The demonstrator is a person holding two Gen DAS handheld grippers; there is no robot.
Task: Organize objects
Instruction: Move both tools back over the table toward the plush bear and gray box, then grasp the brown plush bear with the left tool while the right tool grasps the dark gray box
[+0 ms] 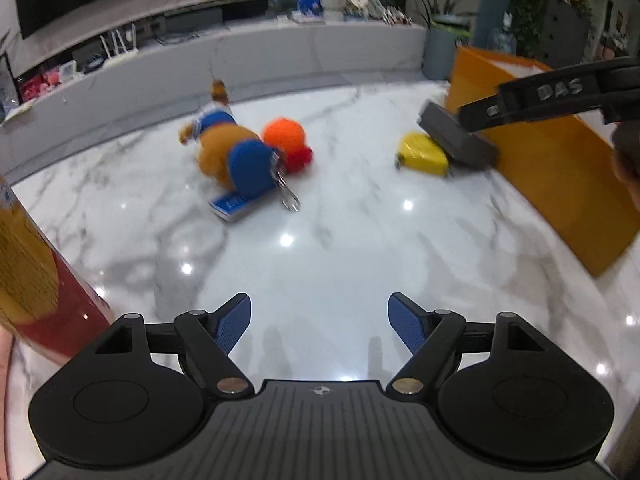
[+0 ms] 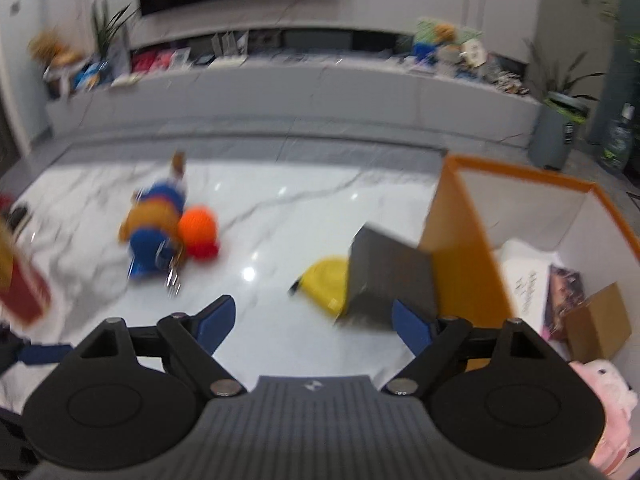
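White marble with grey veins forms the table (image 1: 340, 248) on which the loose things are scattered. At upper centre-left of the left wrist view a plush bear (image 1: 228, 148) is seen lying over a small blue box (image 1: 232, 206), with an orange ball (image 1: 284, 134) touching it and a key ring (image 1: 289, 196) trailing from it. A yellow tape measure (image 1: 422, 154) is seen at centre right, just beside the orange bin (image 1: 560, 184) into which things are presumably to be sorted; a brown carton (image 2: 596, 322) and a pink plush (image 2: 604, 396) are already held inside it.

A dark grey box (image 2: 390, 276) is seen tilted against the bin's wall, over the tape measure. The right gripper (image 2: 314, 318) is spread wide and whether its right pad touches the box cannot be told through the blur. The left gripper (image 1: 320, 322) is likewise open and empty, low over bare marble. A red and yellow bottle (image 1: 36, 280) stands at the left edge.
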